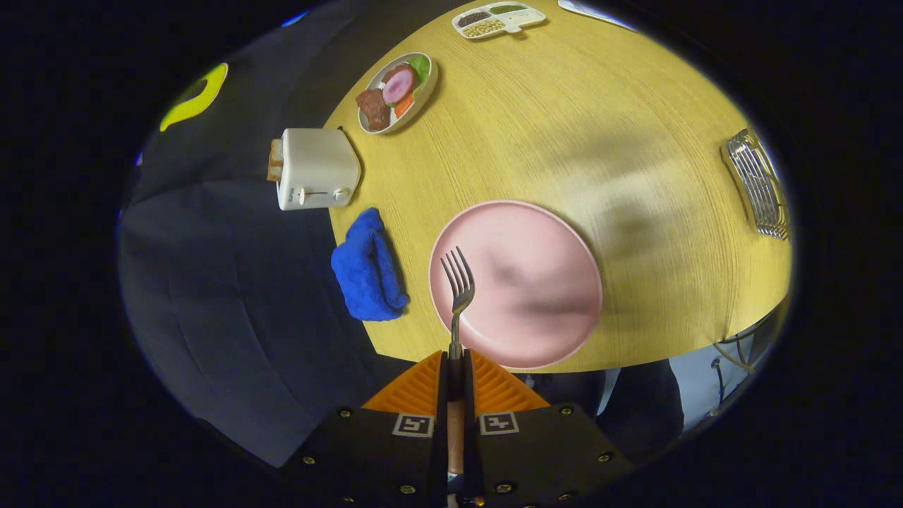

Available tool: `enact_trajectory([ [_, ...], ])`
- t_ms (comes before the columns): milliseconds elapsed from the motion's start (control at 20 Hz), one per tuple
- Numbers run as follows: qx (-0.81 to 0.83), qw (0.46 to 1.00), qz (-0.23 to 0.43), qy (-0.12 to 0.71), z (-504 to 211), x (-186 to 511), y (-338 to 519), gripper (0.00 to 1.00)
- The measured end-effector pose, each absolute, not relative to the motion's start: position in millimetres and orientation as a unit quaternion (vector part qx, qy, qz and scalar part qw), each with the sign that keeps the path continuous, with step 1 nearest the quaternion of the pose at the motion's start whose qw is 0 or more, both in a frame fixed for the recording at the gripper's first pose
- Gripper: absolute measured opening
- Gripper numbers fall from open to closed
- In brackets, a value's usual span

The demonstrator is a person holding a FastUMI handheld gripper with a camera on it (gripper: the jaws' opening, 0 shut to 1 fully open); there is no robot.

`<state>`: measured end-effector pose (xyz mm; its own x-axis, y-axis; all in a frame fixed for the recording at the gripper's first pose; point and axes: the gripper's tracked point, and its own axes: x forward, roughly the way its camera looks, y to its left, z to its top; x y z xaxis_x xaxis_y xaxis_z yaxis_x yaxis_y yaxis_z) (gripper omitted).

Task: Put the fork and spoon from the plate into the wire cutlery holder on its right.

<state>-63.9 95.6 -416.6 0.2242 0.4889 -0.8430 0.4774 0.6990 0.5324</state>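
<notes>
My gripper (456, 363) is shut on a metal fork (458, 289), whose handle runs back between the fingers and whose tines point ahead. I hold the fork up in the air over the near left part of a pink plate (536, 282) that lies on the wooden table below. The plate's surface is bare apart from shadows. The wire cutlery holder (758, 183) stands far off to the right of the plate, near the table's right edge.
A blue cloth (367, 271) lies left of the plate at the table's edge. Beyond it stand a white toaster (314, 169), a plate of food (395, 92) and a divided tray of snacks (497, 19). The wooden table (578, 127) ends just below the plate.
</notes>
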Motion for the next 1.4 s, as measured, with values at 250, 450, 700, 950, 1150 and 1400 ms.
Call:
enact_trajectory([
  [250,0.408,0.695,-0.012,0.592,-391.1,-51.0,61.2,0.09],
  [450,0.424,0.711,-0.033,0.561,-370.3,-44.8,22.5,0.09],
  [700,0.444,0.725,-0.071,0.523,-349.6,-54.8,-32.4,0.09],
  [950,0.459,0.732,-0.111,0.490,-334.2,-76.6,-88.4,0.09],
  [1150,0.462,0.735,-0.145,0.475,-328.3,-100.8,-130.3,0.09],
  [1400,0.471,0.717,-0.182,0.480,-337.4,-134.8,-164.9,0.09],
])
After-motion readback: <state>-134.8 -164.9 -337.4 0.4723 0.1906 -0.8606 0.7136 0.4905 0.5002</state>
